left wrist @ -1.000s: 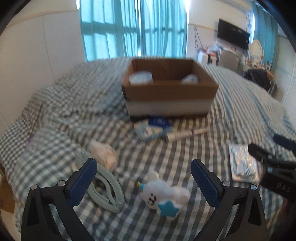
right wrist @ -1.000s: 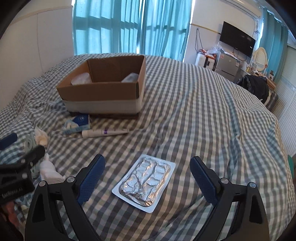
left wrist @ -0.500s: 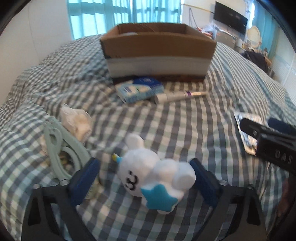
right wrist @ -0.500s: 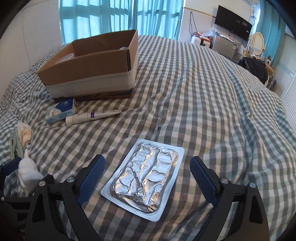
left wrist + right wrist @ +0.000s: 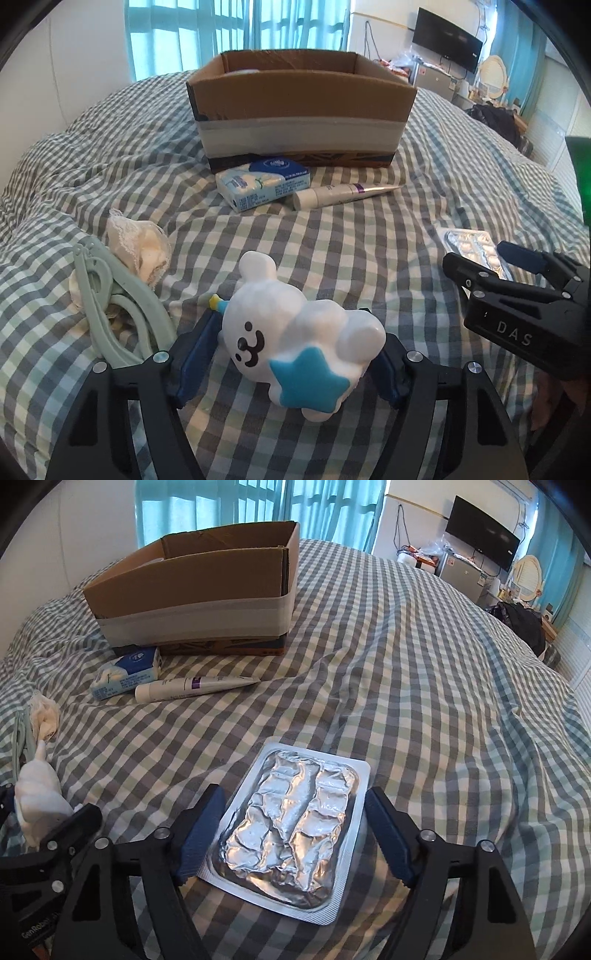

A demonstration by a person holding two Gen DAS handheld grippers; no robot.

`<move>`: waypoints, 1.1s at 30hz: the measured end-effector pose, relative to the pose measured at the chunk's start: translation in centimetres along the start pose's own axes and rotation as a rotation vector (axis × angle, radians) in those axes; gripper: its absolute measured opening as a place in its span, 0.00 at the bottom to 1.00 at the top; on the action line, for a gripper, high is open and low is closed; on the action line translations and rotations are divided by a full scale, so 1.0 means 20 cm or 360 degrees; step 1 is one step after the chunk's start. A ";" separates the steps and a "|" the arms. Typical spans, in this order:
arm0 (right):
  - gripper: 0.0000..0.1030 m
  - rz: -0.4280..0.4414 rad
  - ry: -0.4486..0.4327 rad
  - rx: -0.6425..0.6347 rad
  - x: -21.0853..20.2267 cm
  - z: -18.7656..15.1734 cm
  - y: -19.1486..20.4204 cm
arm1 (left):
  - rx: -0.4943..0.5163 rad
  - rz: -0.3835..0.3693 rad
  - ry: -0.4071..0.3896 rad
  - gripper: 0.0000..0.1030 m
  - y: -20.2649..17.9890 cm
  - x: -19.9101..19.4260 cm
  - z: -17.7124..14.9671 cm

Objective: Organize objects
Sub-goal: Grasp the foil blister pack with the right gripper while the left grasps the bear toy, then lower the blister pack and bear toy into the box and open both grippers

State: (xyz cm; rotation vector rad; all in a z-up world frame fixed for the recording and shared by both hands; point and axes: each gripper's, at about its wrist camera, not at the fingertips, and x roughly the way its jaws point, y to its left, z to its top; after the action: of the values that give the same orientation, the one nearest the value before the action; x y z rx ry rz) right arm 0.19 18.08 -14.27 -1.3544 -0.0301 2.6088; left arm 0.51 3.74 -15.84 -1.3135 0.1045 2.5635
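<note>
Left gripper (image 5: 295,343) jaws clamp plush toy (image 5: 295,343); right gripper (image 5: 293,834) jaws bracket foil blister pack (image 5: 291,830), contact unclear. Squeeze gently, lift level toward cardboard box (image 5: 299,107).

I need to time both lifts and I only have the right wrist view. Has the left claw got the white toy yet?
Observer: Yes, it seems so. The left claw has its pads against both sides of the white toy figure.
Operator: Is anything crowding it?
Observer: A pale green plastic hanger lies right beside the claw's left finger, apparently outside the grip.
Operator: Which way does the toy face?
Observer: Its face and blue star point back toward the camera.
</note>
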 end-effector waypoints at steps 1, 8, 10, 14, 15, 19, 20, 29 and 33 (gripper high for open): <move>0.72 -0.0007 -0.0010 0.0001 -0.01 0.00 0.00 | -0.0002 -0.0002 -0.0008 0.73 0.00 -0.01 0.00; 0.71 0.0024 -0.0106 0.0020 -0.15 -0.01 -0.01 | -0.0019 -0.0009 -0.0081 0.73 0.02 -0.11 0.02; 0.70 0.0055 -0.0139 0.0031 -0.21 -0.01 -0.01 | -0.0026 -0.0015 -0.0101 0.73 0.02 -0.14 0.03; 0.13 0.0082 -0.0188 0.0016 -0.31 0.02 0.00 | -0.0043 -0.0030 -0.0169 0.73 0.03 -0.22 0.06; 0.13 0.0088 -0.0190 0.0004 -0.32 0.02 0.01 | -0.0061 -0.0049 -0.0203 0.73 0.04 -0.25 0.07; 0.13 0.0145 -0.0163 -0.0036 -0.33 0.02 0.03 | -0.0067 -0.0059 -0.0248 0.73 0.05 -0.31 0.11; 0.13 0.0178 -0.0148 -0.0025 -0.31 0.01 0.03 | -0.0073 -0.0060 -0.0250 0.73 0.06 -0.31 0.11; 0.82 0.0135 -0.0086 -0.0097 -0.18 -0.04 0.10 | -0.0104 -0.0040 -0.0150 0.73 0.11 -0.20 0.08; 0.82 0.0121 0.0016 -0.0116 -0.08 -0.08 0.09 | -0.0108 -0.0041 -0.0130 0.73 0.13 -0.16 0.07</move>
State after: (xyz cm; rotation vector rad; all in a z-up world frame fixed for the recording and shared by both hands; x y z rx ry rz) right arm 2.01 15.83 -14.19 -1.4196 -0.0744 2.6878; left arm 0.55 0.92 -12.54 -1.2230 -0.0148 2.6160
